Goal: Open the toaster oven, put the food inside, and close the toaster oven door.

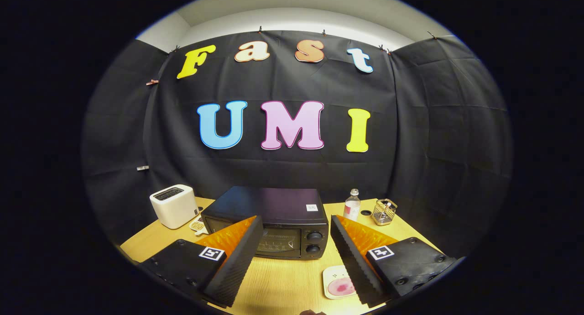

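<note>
A black toaster oven (273, 214) stands on the wooden table (283, 283) just beyond my fingers, its glass door shut and two knobs (314, 242) on its right side. My gripper (296, 246) is held above the table in front of it, open, with nothing between the fingers. A small pale plate (336, 283) carrying a pink piece of food (341, 286) lies on the table in front of the oven, beside the right finger (351, 255), which partly hides it.
A white toaster (174, 205) stands left of the oven, with a small patterned dish (197, 225) next to it. A clear bottle (351, 205) and a wire basket (384, 212) stand behind the oven's right side. Black cloth walls close the booth.
</note>
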A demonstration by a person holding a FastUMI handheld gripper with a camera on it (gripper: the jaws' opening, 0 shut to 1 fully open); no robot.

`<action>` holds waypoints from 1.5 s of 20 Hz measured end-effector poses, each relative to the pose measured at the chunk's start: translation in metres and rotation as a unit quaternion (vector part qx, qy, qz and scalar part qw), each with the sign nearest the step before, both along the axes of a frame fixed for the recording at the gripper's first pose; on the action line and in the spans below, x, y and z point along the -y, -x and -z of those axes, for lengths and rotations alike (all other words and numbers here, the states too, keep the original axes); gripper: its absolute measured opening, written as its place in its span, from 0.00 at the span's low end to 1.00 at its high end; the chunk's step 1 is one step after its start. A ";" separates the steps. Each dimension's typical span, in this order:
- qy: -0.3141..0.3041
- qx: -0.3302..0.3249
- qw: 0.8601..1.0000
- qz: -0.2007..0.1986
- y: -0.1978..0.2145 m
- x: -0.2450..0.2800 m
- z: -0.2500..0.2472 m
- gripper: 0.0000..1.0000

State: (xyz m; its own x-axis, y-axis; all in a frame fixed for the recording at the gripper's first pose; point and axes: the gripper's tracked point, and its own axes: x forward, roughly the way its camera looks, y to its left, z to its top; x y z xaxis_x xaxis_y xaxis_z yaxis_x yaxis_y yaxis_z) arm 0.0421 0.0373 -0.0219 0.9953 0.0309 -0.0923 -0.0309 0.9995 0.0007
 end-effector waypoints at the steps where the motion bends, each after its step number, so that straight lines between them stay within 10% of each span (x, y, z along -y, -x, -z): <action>1: 0.003 -0.003 1.000 0.000 -0.004 -0.002 0.003 0.98; 30: 0.008 -0.116 0.993 0.014 -0.130 -0.119 0.117 0.97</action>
State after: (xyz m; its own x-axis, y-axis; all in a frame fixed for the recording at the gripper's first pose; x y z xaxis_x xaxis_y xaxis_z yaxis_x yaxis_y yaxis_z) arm 0.1723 0.1568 -0.1388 0.9476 0.0007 -0.3196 -0.0045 0.9999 -0.0109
